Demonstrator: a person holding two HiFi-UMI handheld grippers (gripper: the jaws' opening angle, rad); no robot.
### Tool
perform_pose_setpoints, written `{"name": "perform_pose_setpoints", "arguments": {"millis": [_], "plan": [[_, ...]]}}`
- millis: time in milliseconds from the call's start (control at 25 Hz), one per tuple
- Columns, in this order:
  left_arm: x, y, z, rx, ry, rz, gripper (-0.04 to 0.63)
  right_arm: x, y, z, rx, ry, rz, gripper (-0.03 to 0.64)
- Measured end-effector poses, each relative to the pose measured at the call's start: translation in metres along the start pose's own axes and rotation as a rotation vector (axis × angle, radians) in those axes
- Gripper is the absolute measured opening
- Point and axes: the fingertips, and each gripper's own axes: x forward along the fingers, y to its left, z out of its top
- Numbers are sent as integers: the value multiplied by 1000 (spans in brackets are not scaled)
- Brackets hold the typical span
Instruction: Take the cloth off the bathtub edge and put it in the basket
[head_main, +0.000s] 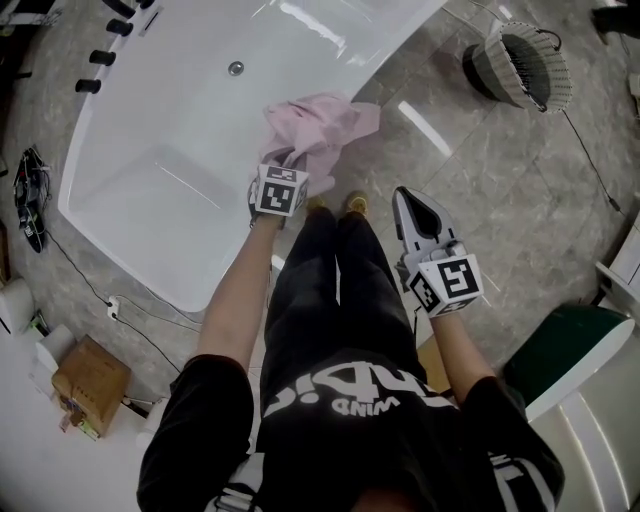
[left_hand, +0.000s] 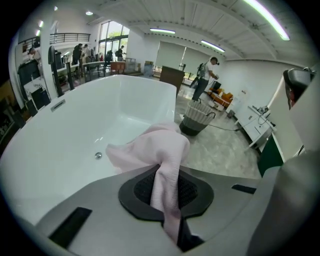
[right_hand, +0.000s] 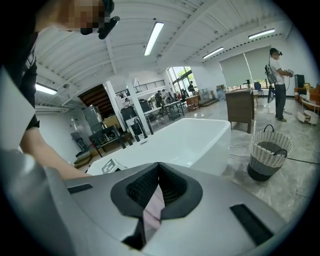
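Note:
A pink cloth lies bunched over the near edge of the white bathtub. My left gripper is at the cloth's near side, shut on a fold of it. In the left gripper view the cloth runs down between the dark pads of the left gripper, with the bathtub behind. My right gripper hangs over the floor to the right of the person's legs, shut with nothing in it; its tips meet. The wicker basket stands on the floor at far right.
The basket sits past the tub's end. Black tap fittings line the tub's far left. A cardboard box and cables lie at left, a green-and-white object at right. People stand in the background.

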Motion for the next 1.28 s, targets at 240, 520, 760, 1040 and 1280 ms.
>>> {"name": "perform_pose_setpoints", "arguments": {"millis": [240,520,760,1040,1280], "plan": [[-64,-25,27,-20,-114,6,32,-24,2,25,-20,-32,-28,14],[-183,-68,97,-31,-317,-11,32,-67,2,74,-39,-112,-79,14],[-289,-105,184,19,-473,-50,32,-102,6,118,-50,-193,-122,14],[-393,-147,258,78,-687,-134,32,-128,23,152,-85,-290,-148,14],[-411,-165,279,142,-750,-174,32,-140,22,161,-81,-329,-190,14]]}}
